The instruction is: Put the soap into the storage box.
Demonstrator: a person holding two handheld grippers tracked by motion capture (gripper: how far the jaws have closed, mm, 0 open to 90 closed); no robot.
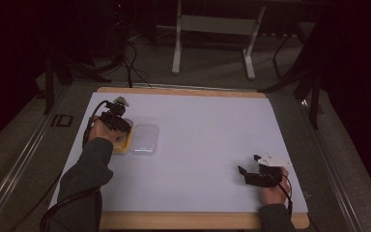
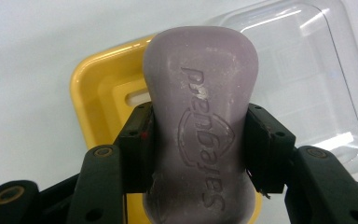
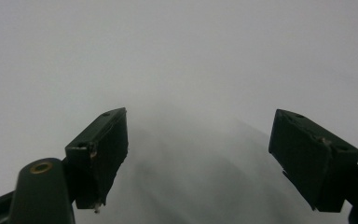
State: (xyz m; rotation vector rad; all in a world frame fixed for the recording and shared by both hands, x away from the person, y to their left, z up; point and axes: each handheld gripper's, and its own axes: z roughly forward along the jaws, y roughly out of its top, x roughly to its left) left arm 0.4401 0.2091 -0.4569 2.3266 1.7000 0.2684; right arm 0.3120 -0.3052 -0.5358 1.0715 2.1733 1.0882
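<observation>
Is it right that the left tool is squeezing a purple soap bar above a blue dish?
Not quite: the dish is yellow, not blue. The left gripper view shows the left tool squeezing the purple soap bar above that yellow dish.

Left tongs (image 1: pixel 118 124) at far left, jaws clamped tight, left hand (image 1: pixel 98 131) behind them, sleeved forearm running back, right tongs (image 1: pixel 250 173) near right, jaws spread wide, right hand (image 1: pixel 274 191) gripping.
</observation>
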